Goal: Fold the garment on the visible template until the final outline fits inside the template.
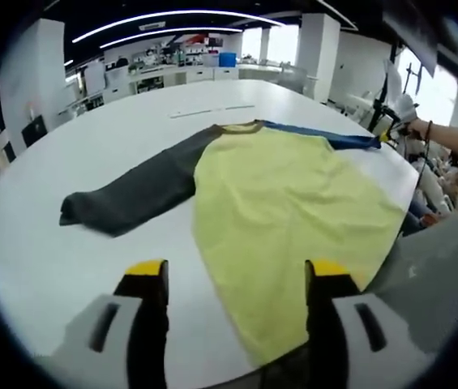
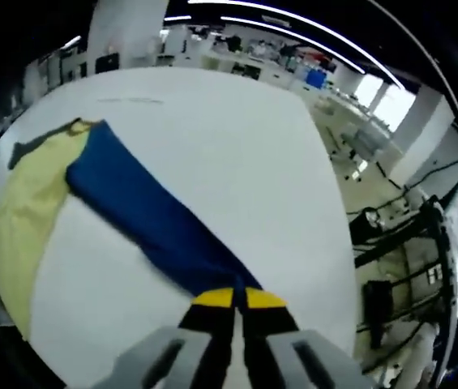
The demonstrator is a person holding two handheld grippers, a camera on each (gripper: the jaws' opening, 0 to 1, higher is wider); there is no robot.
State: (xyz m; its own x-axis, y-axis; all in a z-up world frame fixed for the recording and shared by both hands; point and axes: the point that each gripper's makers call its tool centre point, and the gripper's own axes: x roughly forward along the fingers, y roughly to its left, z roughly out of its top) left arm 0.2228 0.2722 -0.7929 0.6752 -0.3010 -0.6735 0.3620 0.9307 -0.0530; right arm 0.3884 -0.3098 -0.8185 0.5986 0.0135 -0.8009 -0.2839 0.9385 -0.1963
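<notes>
A long-sleeved garment lies flat on the white table (image 1: 91, 138). Its yellow body (image 1: 285, 211) spreads across the middle, a dark grey sleeve (image 1: 135, 194) stretches left, and a blue sleeve (image 1: 326, 138) runs to the far right. My left gripper (image 1: 237, 279) hovers open over the garment's near hem, nothing between its yellow-tipped fingers. In the right gripper view the blue sleeve (image 2: 151, 215) runs from the yellow body (image 2: 22, 211) down to my right gripper (image 2: 238, 298), which is shut on the sleeve's cuff. That gripper, held by a hand, appears at the far right (image 1: 395, 121).
The table's near edge (image 1: 423, 267) curves off to the right, with chairs and equipment beyond it. Thin marks (image 1: 212, 111) lie on the tabletop past the collar. Desks and shelves stand at the back of the room. Cables and stands (image 2: 391, 243) crowd the floor beside the table.
</notes>
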